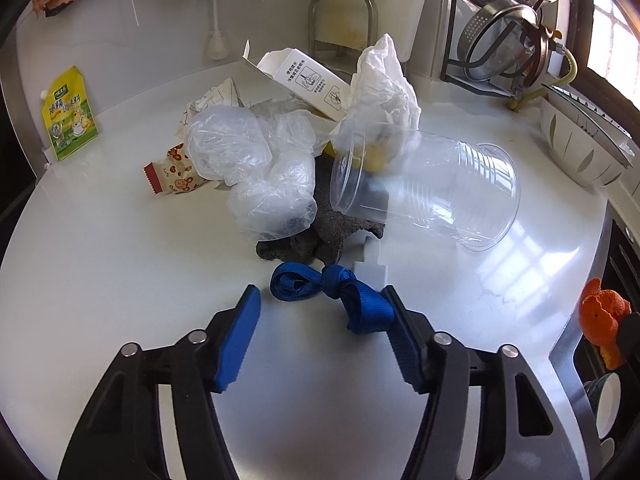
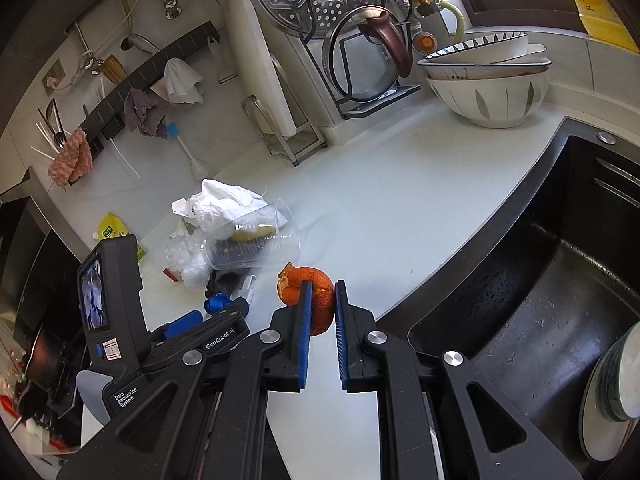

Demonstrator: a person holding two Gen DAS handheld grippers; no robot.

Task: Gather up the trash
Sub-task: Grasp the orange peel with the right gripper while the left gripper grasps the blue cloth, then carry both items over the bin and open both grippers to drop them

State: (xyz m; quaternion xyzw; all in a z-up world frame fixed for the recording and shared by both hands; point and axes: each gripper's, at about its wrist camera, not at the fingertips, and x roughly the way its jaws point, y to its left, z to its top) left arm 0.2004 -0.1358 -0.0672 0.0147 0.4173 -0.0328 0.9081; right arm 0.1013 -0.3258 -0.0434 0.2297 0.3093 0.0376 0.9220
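Observation:
A heap of trash lies on the white counter [image 1: 120, 264]. It holds a clear plastic cup [image 1: 436, 188] on its side, crumpled clear plastic bags [image 1: 260, 168], a white tissue [image 1: 384, 84], a white carton [image 1: 308, 80], a snack wrapper [image 1: 176, 174] and a dark grey sponge [image 1: 320, 236]. A knotted blue strap [image 1: 336, 294] lies nearest. My left gripper [image 1: 322, 300] is open, with the strap between its fingertips. My right gripper [image 2: 323, 294] is shut on an orange peel [image 2: 310, 292] and holds it above the counter, beside the sink. The heap [image 2: 240, 236] lies to its left.
A yellow-green sauce pouch [image 1: 70, 114] leans at the far left. A dish rack with a pot lid and steamer [image 2: 340, 40] and stacked bowls [image 2: 488, 80] stand at the back. The black sink [image 2: 540, 300], with plates in it, lies to the right.

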